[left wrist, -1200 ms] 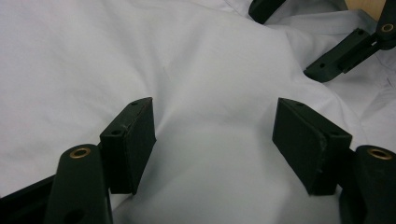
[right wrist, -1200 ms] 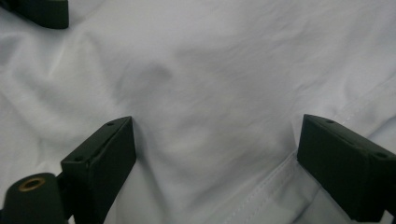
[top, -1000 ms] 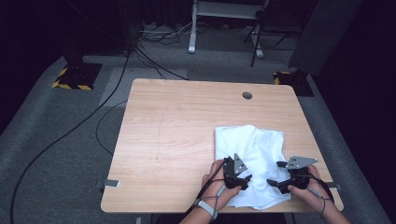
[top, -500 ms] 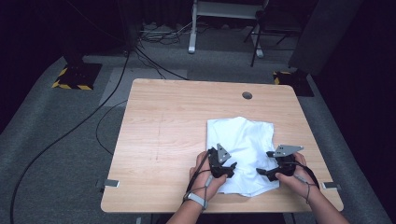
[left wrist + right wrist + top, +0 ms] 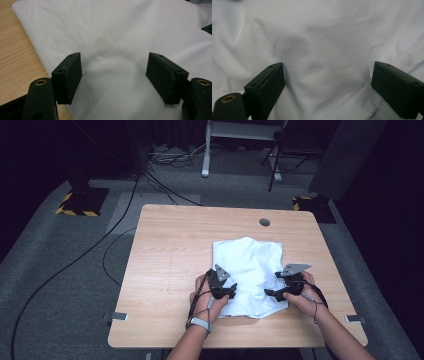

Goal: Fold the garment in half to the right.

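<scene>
The left tool [image 5: 231,292] is hovering with jaws spread wide, gripping nothing, over the white cloth's [image 5: 248,270] 8 o'clock edge. The cloth is lying folded on the counter [image 5: 165,270], toward its 5 o'clock part. At the cloth's 4 o'clock edge, the right tool [image 5: 268,293] is also gaping open above the fabric.

The high view looks forward and down from above the person's side, far enough to take in the whole wooden table [image 5: 165,270] and the floor beyond. Each gripper view looks along its own jaws, very close above the white cloth [image 5: 250,265]. All three share that cloth [image 5: 120,32] [image 5: 324,32]
</scene>
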Demonstrator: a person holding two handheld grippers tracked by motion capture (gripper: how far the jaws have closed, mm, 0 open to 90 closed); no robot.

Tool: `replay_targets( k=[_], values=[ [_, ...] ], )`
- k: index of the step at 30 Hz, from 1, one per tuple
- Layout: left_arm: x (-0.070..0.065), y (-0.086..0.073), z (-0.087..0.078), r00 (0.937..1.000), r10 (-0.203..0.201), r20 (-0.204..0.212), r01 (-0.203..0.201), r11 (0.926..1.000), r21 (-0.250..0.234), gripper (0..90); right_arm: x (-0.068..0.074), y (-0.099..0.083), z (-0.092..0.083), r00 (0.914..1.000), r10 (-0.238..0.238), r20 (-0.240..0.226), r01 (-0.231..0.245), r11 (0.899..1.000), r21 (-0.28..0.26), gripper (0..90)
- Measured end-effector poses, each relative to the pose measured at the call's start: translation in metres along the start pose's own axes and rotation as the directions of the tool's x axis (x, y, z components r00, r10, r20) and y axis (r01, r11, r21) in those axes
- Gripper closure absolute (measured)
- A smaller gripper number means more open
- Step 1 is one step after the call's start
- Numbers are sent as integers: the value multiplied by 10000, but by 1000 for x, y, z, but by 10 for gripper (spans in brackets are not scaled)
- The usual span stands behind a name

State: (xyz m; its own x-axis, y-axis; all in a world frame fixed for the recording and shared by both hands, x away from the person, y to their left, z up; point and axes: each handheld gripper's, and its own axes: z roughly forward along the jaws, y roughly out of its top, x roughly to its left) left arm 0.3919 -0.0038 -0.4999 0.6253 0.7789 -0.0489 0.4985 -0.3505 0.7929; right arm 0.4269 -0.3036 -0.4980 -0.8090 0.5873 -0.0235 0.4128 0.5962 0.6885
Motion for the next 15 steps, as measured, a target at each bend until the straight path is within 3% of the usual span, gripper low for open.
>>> replay_targets(
  k=[6,10,15],
  values=[
    [2,1,-10,9998,-182,87,183,9997,-144,276,1,3,0,10000,45,47,-45,9999,124,112],
    [0,5,-26,9999,-93,59,95,9990,-426,234,1,6,-16,9986,466,-235,-482,9961,-742,106],
    [-4,13,-51,9999,140,-85,-146,9970,-766,220,8,14,-39,9997,56,-219,-76,9955,-939,99]
  ],
)
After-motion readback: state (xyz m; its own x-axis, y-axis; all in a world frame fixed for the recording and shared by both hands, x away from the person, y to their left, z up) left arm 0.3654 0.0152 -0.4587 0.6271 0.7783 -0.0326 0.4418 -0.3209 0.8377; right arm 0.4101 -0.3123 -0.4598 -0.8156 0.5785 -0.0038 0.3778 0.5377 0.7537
